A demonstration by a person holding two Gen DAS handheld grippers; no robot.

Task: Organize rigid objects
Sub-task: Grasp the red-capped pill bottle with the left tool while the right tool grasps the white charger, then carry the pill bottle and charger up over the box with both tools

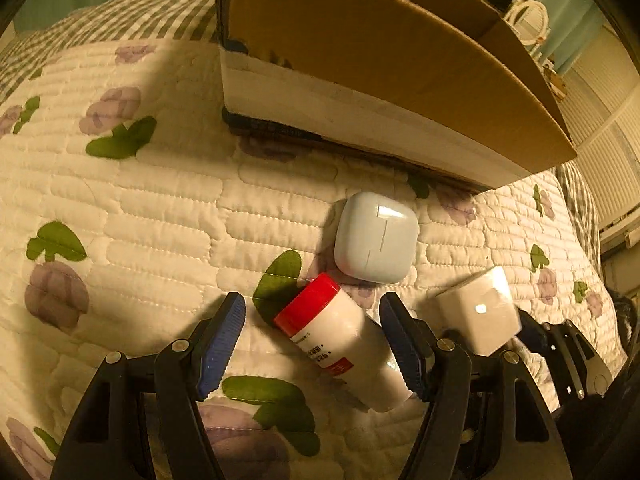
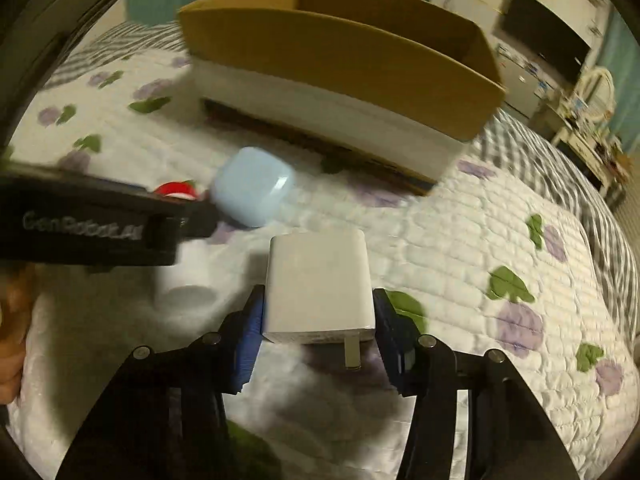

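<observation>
A white bottle (image 1: pixel 344 340) with a red cap (image 1: pixel 306 306) lies slantwise on the quilt between the fingers of my left gripper (image 1: pixel 312 344). That gripper is open: its left pad stands clear of the bottle and its right pad sits close beside the body. A pale blue earbud case (image 1: pixel 376 238) rests just beyond the cap. My right gripper (image 2: pixel 320 332) is shut on a white charger cube (image 2: pixel 318 280), with a blue pad against each side and a metal prong pointing back at the camera. The open cardboard box (image 2: pixel 340 64) stands behind them.
Everything sits on a white quilted bedspread (image 2: pixel 460 240) with purple flowers and green leaves. The left gripper's black body (image 2: pixel 100 224) crosses the right wrist view on the left, and a hand (image 2: pixel 12 340) shows at that edge. Furniture and a dark screen (image 2: pixel 548 36) stand far right.
</observation>
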